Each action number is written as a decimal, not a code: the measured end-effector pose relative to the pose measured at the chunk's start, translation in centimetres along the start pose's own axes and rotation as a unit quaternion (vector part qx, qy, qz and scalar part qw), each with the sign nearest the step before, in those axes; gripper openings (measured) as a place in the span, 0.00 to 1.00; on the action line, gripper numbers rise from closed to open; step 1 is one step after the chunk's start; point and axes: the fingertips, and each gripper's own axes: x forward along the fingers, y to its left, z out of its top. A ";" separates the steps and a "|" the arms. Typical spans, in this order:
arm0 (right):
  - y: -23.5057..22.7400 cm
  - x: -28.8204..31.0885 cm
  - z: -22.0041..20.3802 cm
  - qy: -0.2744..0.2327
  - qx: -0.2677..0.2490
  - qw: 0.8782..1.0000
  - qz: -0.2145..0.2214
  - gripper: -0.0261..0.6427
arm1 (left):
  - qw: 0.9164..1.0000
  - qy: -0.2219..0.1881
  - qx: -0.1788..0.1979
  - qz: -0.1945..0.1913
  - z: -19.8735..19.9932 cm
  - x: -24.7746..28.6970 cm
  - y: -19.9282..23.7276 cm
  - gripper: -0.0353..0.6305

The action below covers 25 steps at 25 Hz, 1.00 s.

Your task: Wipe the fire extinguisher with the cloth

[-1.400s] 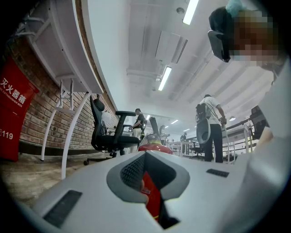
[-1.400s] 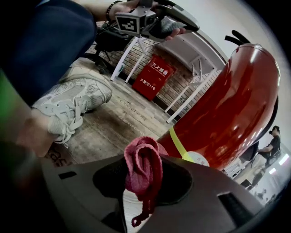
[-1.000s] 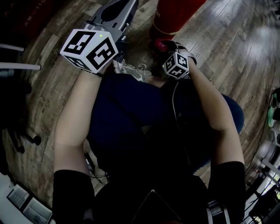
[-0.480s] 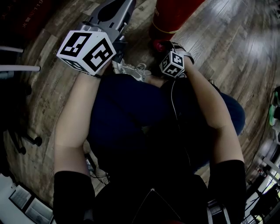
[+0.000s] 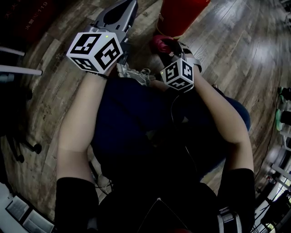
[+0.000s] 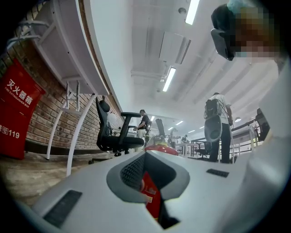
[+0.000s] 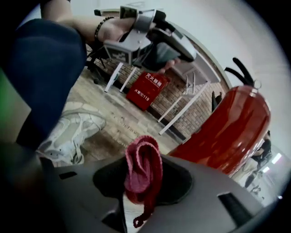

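Pink knitted cloth point(image 7: 142, 166) is pinched in the right gripper point(image 5: 173, 48), bunched into a fold that stands up out of the jaws' hollow, with a loose strand hanging from its lower end. Just ahead of that gripper and to its right stands the fire extinguisher point(image 7: 229, 129), a glossy red cylinder with a black handle on top. From here I cannot tell whether the cloth touches its side.

The left gripper point(image 5: 119, 13) is held higher, to the left of the right one, with its jaws pressed together and nothing between them. Through the hollow behind their tips a strip of the extinguisher's red body shows straight ahead of it. Beyond, to the left of that gripper, a black office chair point(image 6: 113, 134) stands by a brick wall point(image 6: 43, 113).

A white sneaker point(image 7: 72, 129) rests on the wooden floor point(image 5: 236, 50) below and to the left of the right gripper, under the person's dark blue knee. A red box with white lettering point(image 7: 146, 91) leans at the brick wall beyond it.
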 end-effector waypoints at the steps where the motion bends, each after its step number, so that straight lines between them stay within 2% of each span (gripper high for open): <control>1: -0.6 -1.0 1.5 -0.009 -0.005 1.000 -0.016 0.25 | 1.000 -0.001 0.000 0.003 0.1 -0.1 0.1 0.08; 4: -2.6 -3.4 5.4 -0.029 -0.015 0.998 -0.061 0.25 | 1.000 -0.003 -0.001 0.010 0.2 -0.3 0.5 0.07; 7: -5.1 -5.1 8.2 -0.037 0.000 0.994 -0.098 0.25 | 1.000 -0.005 -0.003 0.013 0.4 -0.5 0.7 0.08; 14: -11.2 -8.4 11.9 -0.045 0.003 0.979 -0.201 0.25 | 1.000 -0.014 -0.007 0.016 0.8 -0.6 0.7 0.08; 22: -14.2 -8.5 12.8 -0.045 0.016 0.967 -0.249 0.25 | 1.000 -0.016 -0.013 0.014 1.0 -0.7 0.7 0.08; 25: -15.2 -8.1 12.6 -0.037 0.041 0.965 -0.256 0.25 | 1.000 -0.016 -0.014 0.012 1.1 -0.7 0.7 0.07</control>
